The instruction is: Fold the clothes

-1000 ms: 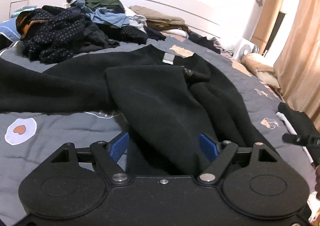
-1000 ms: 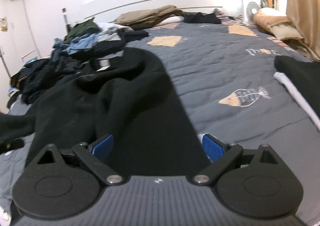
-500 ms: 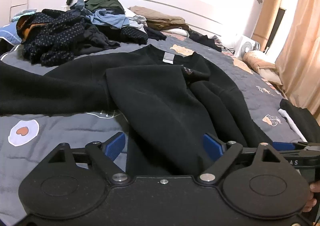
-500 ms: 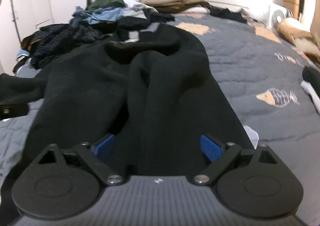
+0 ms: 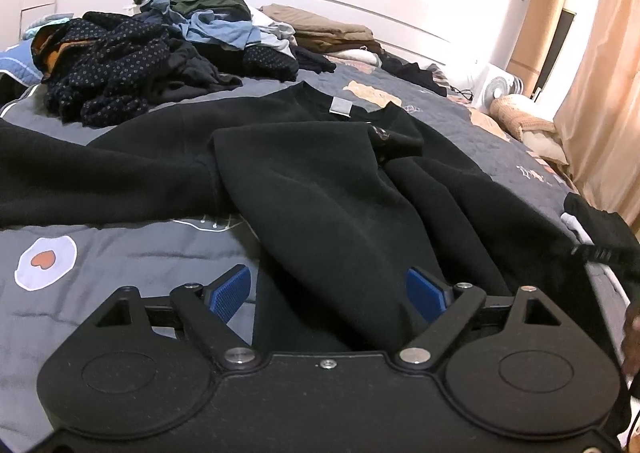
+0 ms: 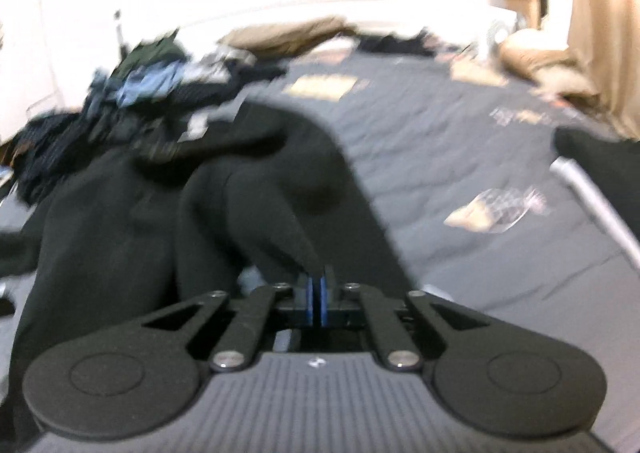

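A black sweater (image 5: 320,181) lies spread on the grey quilt (image 5: 100,253), its collar tag pointing to the far side and one side folded over the middle. My left gripper (image 5: 328,293) stands open at the near hem. Black cloth lies between its blue fingers (image 5: 230,293), and the pads do not press on it. In the blurred right wrist view my right gripper (image 6: 317,289) is shut on the black sweater (image 6: 260,189). A ridge of the fabric rises into its joined pads.
A heap of unfolded clothes (image 5: 132,65) fills the far left of the bed, with folded beige pieces (image 5: 328,29) by the headboard. A folded black garment (image 5: 600,225) lies at the right edge. Beyond stand a white fan (image 5: 500,87) and a curtain (image 5: 600,93).
The right gripper's jaws went from wide apart to closed, pinching the sweater's near edge, and its view swung sideways. The left gripper stayed open over the hem.
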A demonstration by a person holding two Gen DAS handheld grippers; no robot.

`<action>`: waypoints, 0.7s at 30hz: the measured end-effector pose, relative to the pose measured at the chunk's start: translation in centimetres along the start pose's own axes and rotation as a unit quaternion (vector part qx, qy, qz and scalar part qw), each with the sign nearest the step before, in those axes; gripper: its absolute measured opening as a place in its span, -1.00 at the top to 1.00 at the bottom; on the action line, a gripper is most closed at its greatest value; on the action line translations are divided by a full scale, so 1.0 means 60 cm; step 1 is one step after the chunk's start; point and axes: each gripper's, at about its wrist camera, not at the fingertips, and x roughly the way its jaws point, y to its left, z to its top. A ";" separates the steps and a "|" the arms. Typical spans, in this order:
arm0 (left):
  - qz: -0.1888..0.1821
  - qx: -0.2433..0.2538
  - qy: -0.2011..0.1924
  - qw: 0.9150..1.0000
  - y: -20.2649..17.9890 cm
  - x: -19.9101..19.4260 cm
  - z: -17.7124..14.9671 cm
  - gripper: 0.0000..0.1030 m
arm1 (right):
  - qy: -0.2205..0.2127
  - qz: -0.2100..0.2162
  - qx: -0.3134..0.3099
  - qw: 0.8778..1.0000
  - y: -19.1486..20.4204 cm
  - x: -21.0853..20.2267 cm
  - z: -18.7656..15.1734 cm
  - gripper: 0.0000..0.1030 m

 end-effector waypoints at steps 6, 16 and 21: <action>0.003 0.000 -0.001 1.000 0.006 -0.001 0.004 -0.64 | -0.037 -0.058 0.025 0.997 -0.065 0.024 0.078 0.94; 0.016 -0.012 -0.003 1.000 0.033 0.004 0.018 -0.64 | -0.092 -0.192 0.032 0.977 -0.175 0.097 0.242 0.95; 0.014 -0.011 0.001 1.000 0.038 0.006 0.021 -0.64 | -0.049 -0.202 0.021 0.978 -0.196 0.155 0.263 0.92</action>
